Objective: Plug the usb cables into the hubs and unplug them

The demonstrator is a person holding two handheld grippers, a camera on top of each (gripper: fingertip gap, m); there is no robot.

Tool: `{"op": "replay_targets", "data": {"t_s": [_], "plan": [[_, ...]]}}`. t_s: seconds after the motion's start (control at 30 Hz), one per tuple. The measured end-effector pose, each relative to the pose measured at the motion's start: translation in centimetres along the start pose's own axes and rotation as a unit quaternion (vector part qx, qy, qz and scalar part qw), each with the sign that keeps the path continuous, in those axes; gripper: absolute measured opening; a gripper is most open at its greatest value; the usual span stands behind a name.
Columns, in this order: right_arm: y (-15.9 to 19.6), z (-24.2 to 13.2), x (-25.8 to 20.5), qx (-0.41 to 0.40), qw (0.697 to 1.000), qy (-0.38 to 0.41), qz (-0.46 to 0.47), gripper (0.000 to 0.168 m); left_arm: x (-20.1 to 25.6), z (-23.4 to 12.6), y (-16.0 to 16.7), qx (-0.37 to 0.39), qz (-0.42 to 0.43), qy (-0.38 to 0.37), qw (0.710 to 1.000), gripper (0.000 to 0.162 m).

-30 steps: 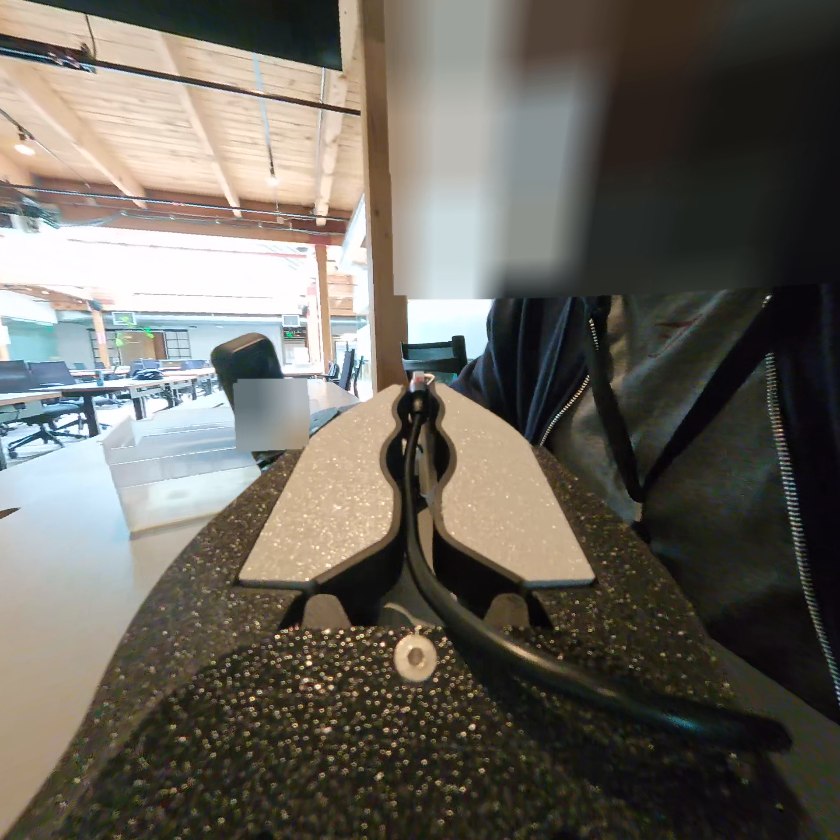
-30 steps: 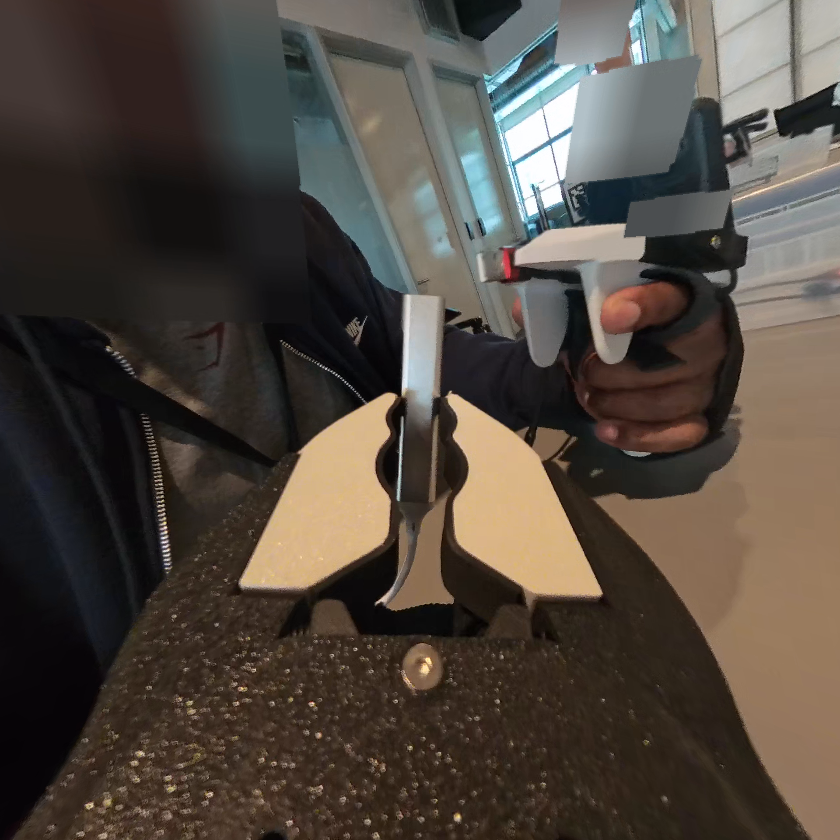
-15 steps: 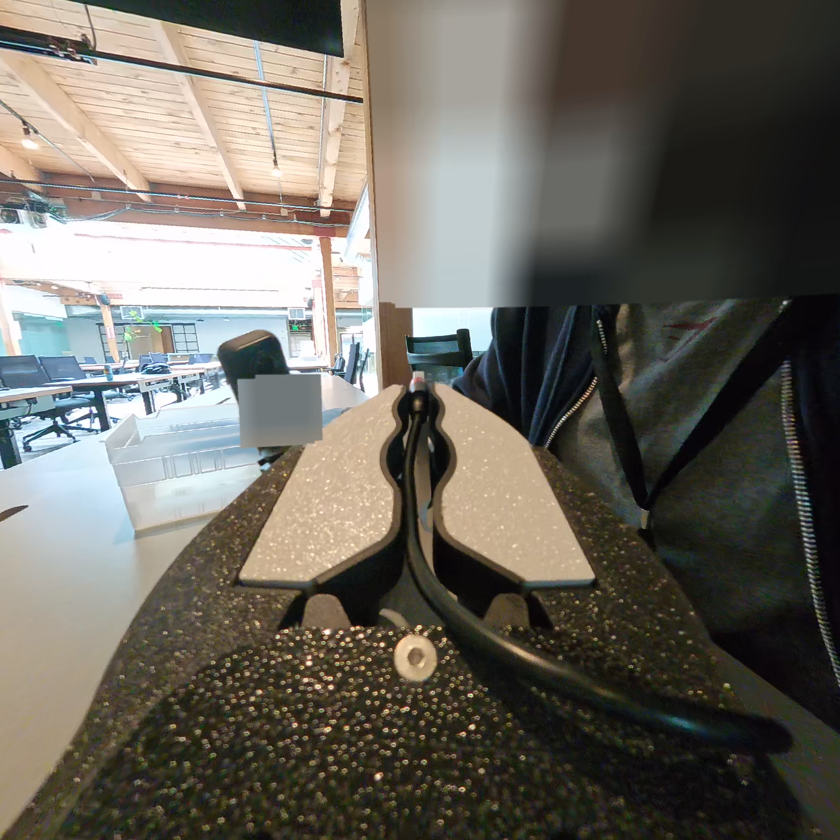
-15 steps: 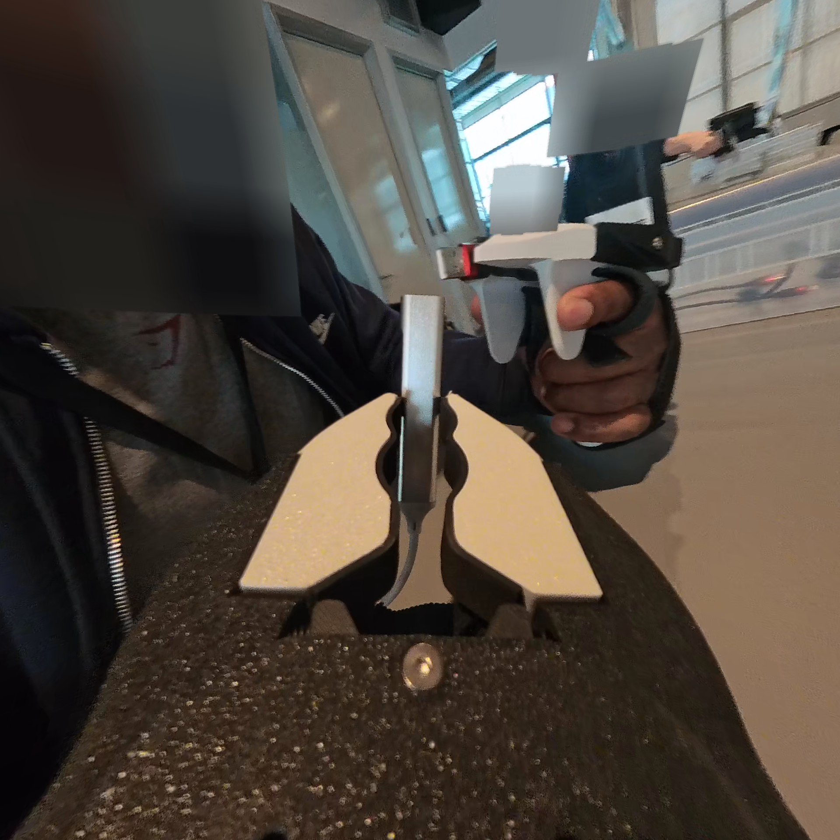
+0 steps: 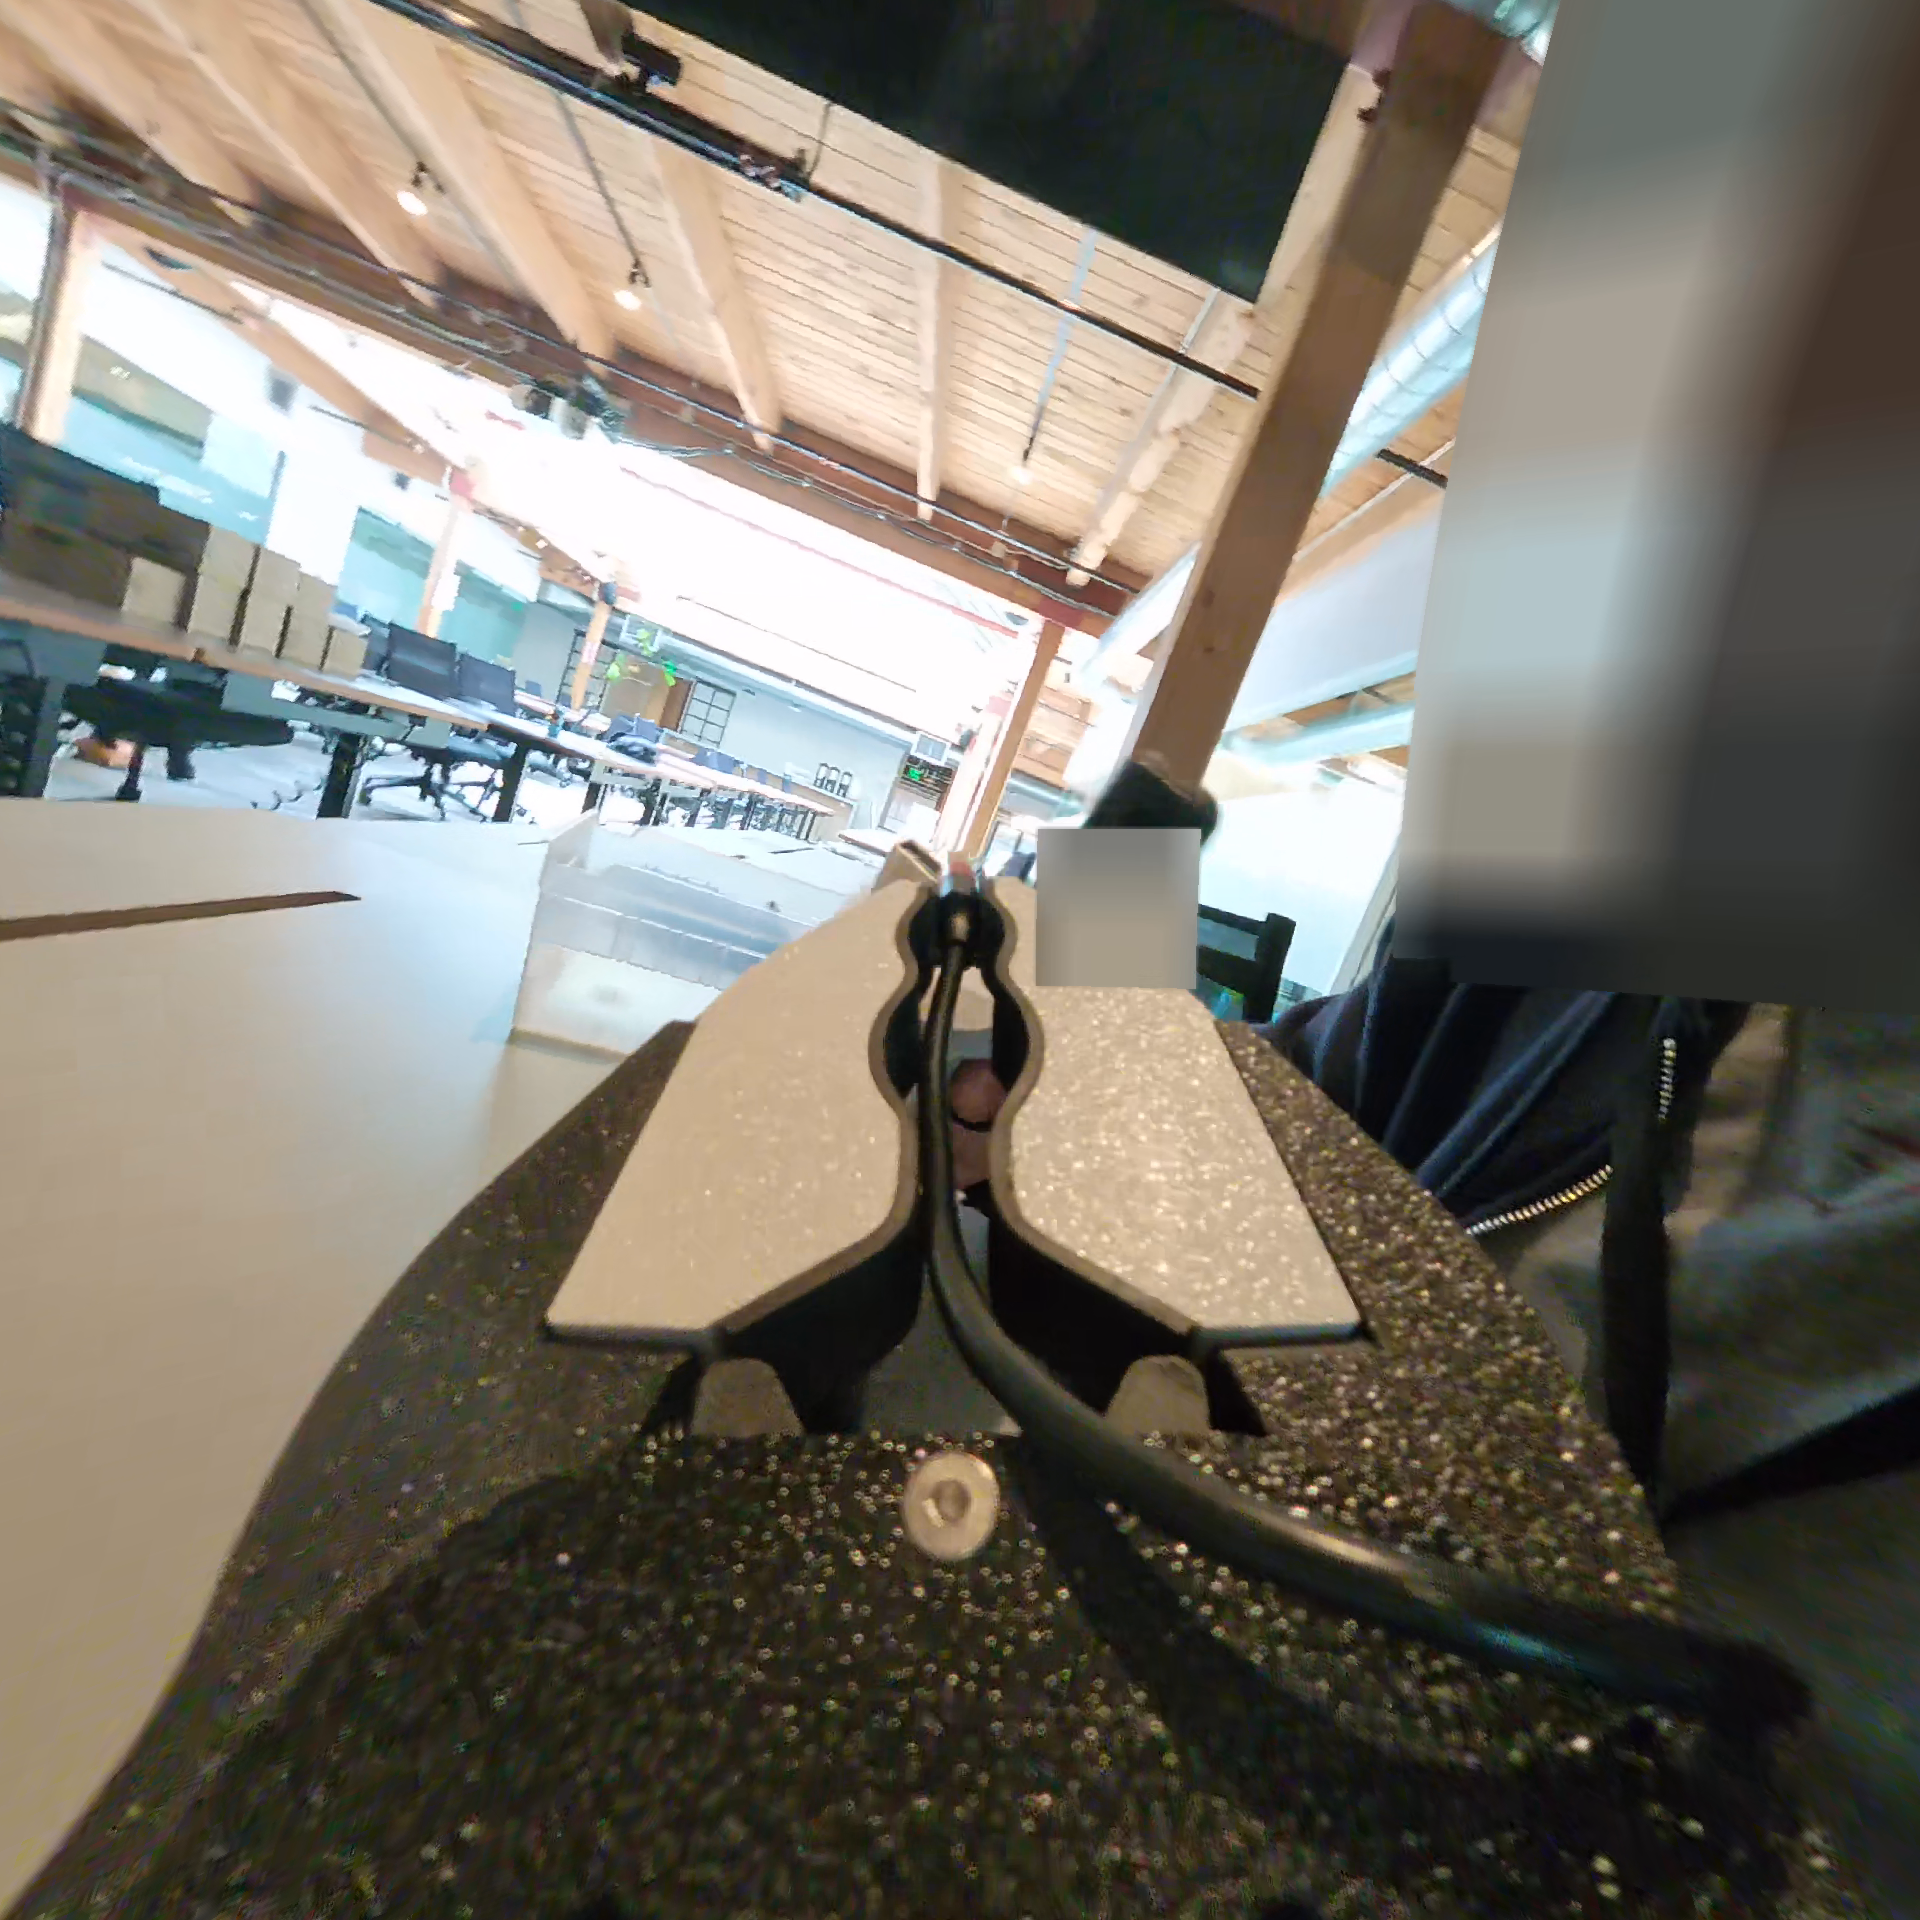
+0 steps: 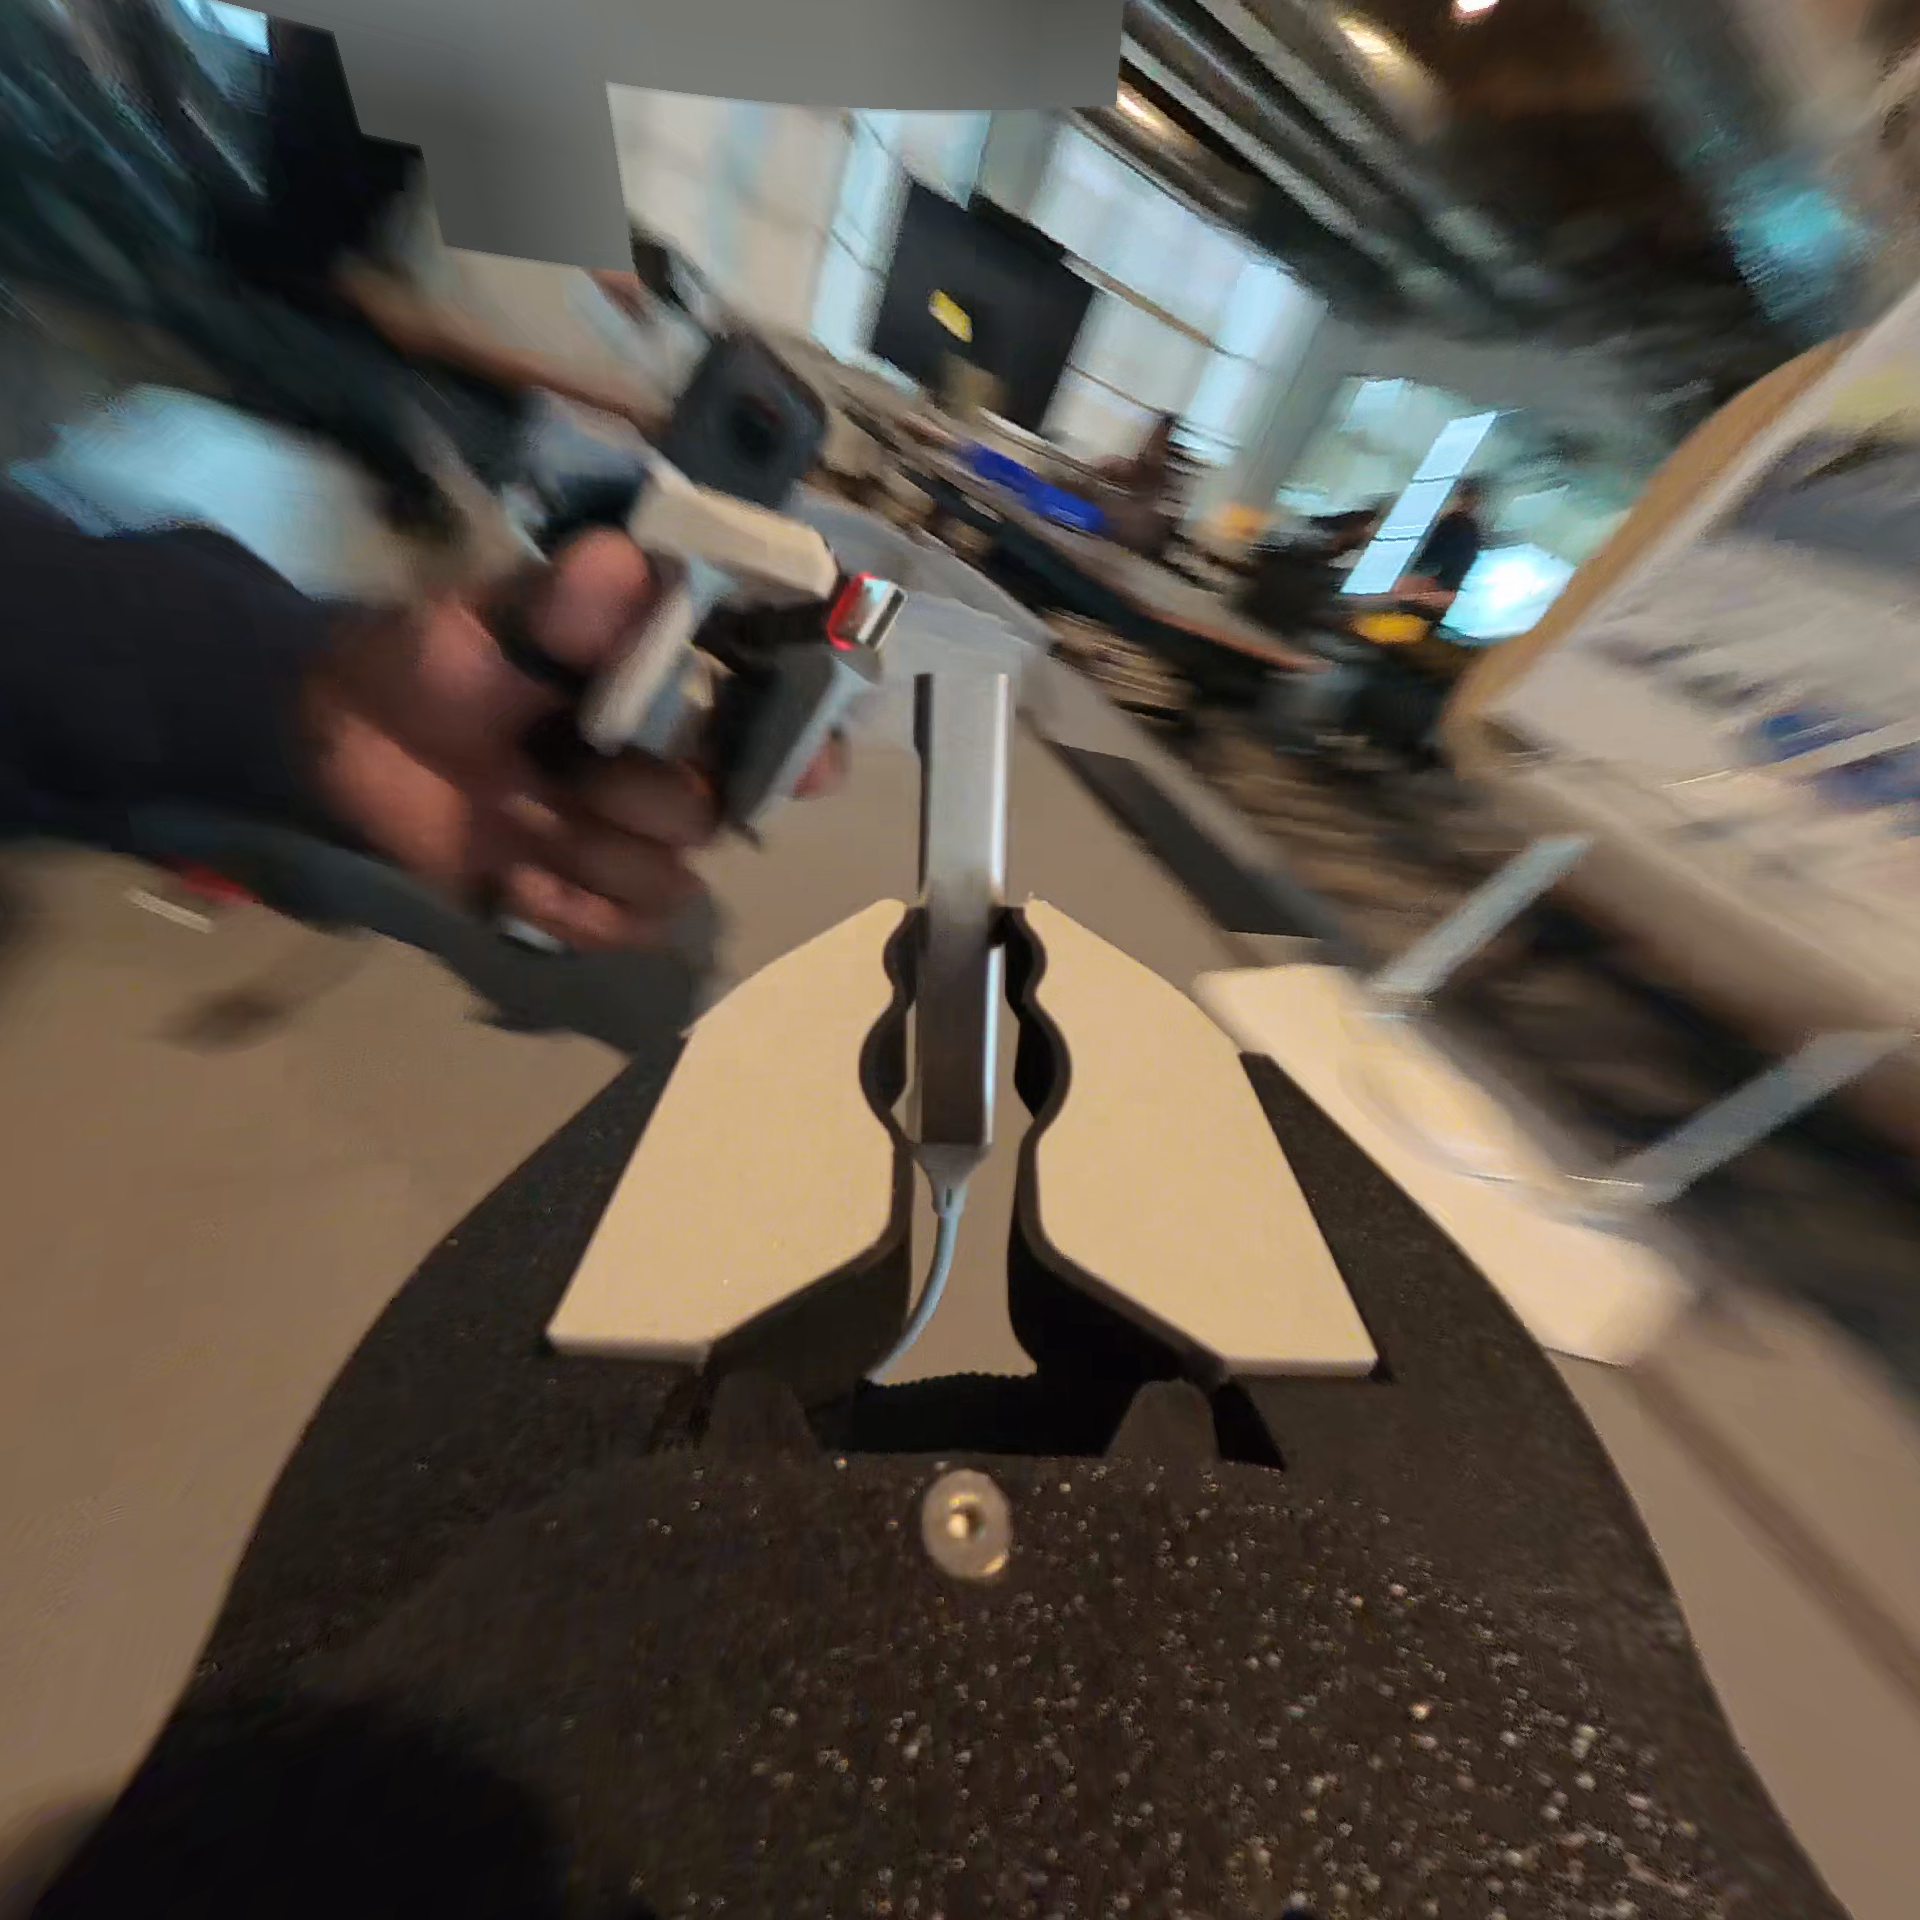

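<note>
Left claw [image 5: 961,902]: clamped on black cable [image 5: 940,1122], plug at tips, cord trailing back right. Right claw [image 6: 961,914]: clamped on silver hub [image 6: 961,790], upright, projecting beyond tips. Above desk [image 5: 208,1091].

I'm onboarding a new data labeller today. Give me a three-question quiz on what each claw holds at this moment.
1. True or false: the left claw is shut on a black USB cable.
2. What does the right claw grip? A) silver hub B) pen C) nothing
3. Fill in: the cable's metal plug is ____ the hub: inserted in or apart from?

Key: 1 true; 2 A; 3 apart from.
</note>
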State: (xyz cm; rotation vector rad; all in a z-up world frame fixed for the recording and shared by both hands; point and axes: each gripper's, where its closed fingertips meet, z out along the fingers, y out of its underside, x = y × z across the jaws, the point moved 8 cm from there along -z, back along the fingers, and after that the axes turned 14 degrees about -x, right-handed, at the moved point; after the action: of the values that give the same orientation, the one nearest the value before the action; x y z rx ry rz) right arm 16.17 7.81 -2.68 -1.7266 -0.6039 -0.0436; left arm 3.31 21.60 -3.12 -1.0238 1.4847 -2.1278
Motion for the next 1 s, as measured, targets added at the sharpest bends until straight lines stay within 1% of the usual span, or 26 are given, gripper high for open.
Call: {"op": "replay_targets", "data": {"t_s": [0.07, 0.1, 0.17, 0.23, 0.4, 0.67, 1.0], "plan": [[0.0, 0.2, -0.3, -0.051, 0.993, 0.086, -0.07, 0.015, -0.2, 0.3, 0.2, -0.012, -0.012, -0.018, 1.0, 0.007], [0.0, 0.4, -0.5, -0.075, 0.984, 0.115, -0.11, 0.015, -0.2, 0.4, 0.3, -0.017, -0.014, -0.026, 0.999, 0.007], [0.1, 0.8, -1.3, -0.104, 0.965, 0.159, -0.181, 0.015, -0.1, 0.7, 0.5, -0.028, -0.011, -0.045, 0.999, 0.007], [0.2, 1.1, -1.9, -0.127, 0.947, 0.185, -0.228, 0.015, -0.1, 0.8, 0.6, -0.041, -0.001, -0.072, 0.997, 0.007], [0.3, 1.1, -1.8, -0.142, 0.934, 0.217, -0.247, 0.015, 0.0, 0.6, 0.5, -0.077, 0.043, -0.125, 0.988, 0.007], [0.8, 1.3, -2.1, -0.152, 0.914, 0.235, -0.294, 0.015, -0.1, 0.6, 0.5, -0.129, 0.099, -0.18, 0.97, 0.007], [1.5, 1.5, -2.0, -0.175, 0.889, 0.252, -0.34, 0.015, -0.5, 0.7, 1.1, -0.164, 0.107, -0.181, 0.964, 0.007]]}}
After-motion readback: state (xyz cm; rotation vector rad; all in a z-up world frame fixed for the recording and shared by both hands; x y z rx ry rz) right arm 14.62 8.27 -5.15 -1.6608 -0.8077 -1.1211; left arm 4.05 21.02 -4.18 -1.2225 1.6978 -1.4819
